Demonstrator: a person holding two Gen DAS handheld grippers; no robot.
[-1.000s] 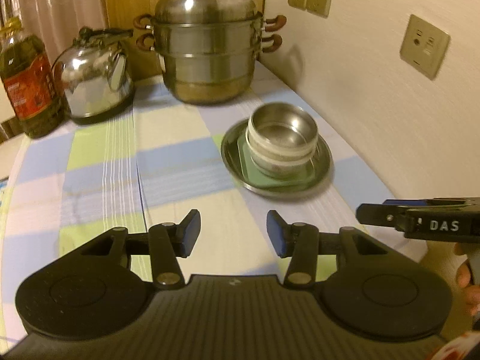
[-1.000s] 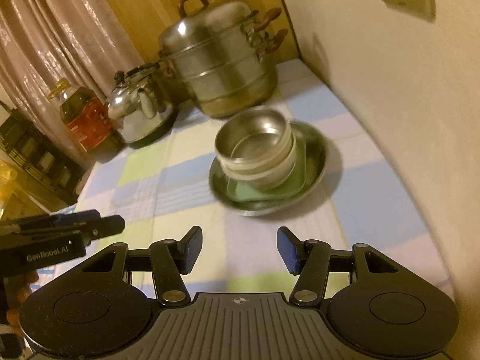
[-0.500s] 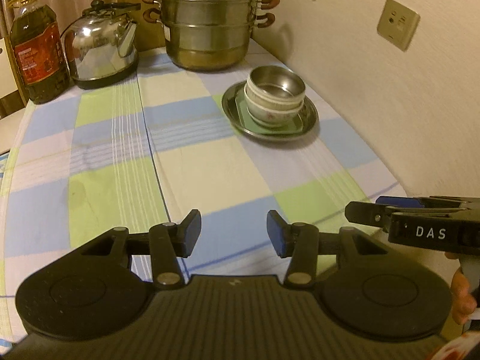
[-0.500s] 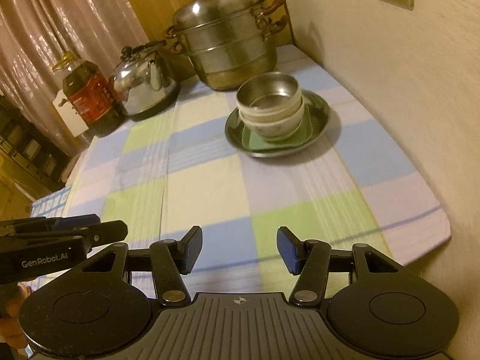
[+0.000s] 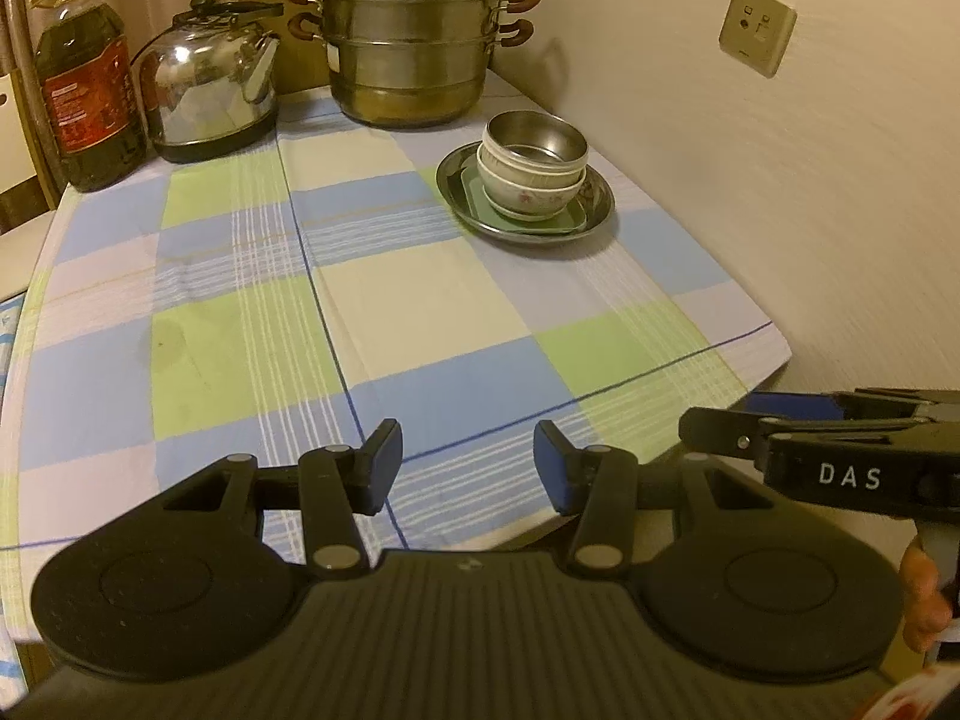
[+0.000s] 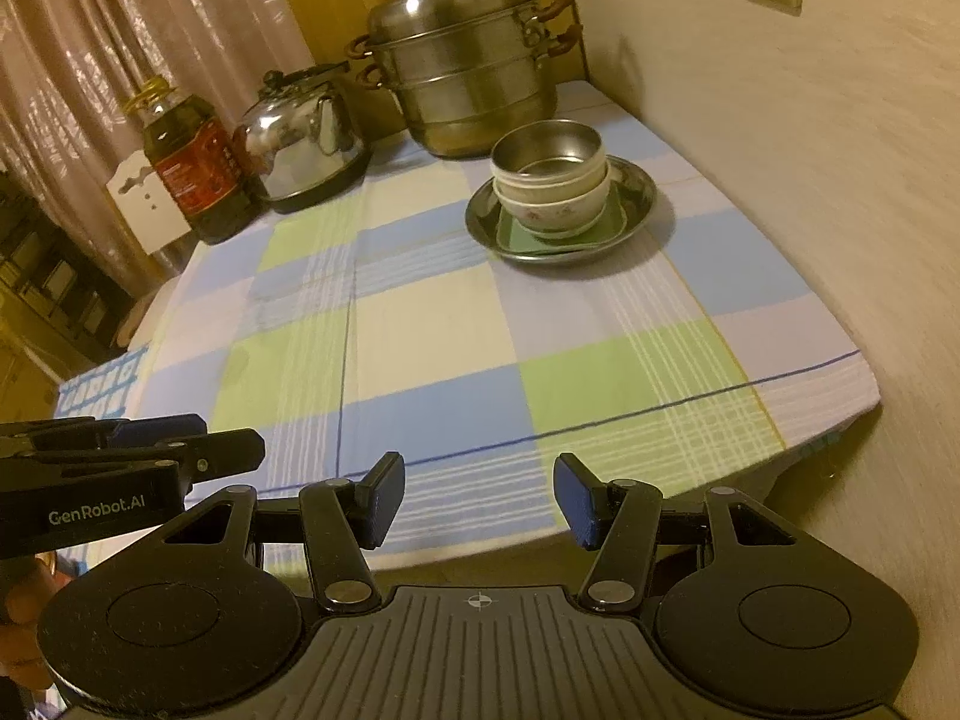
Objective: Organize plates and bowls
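A steel bowl (image 5: 543,138) (image 6: 549,150) sits nested in stacked white china bowls (image 5: 528,195) (image 6: 555,204). They rest on a green square plate (image 5: 573,219) (image 6: 612,225) inside a round steel plate (image 5: 600,198) (image 6: 645,192) at the table's far right, near the wall. My left gripper (image 5: 468,465) is open and empty above the table's near edge. My right gripper (image 6: 480,498) is open and empty, also at the near edge. Each gripper shows at the side of the other's view, the right (image 5: 840,450) and the left (image 6: 120,468).
A tiered steel steamer pot (image 5: 414,42) (image 6: 468,66), a steel kettle (image 5: 210,90) (image 6: 306,132) and an oil bottle (image 5: 84,90) (image 6: 192,168) stand along the back. A checked cloth (image 5: 360,300) (image 6: 450,330) covers the table. A wall (image 5: 780,180) with sockets runs along the right.
Both grippers have pulled back from the stacked dishes to the table's near edge, still open and empty. The dishes have not moved.
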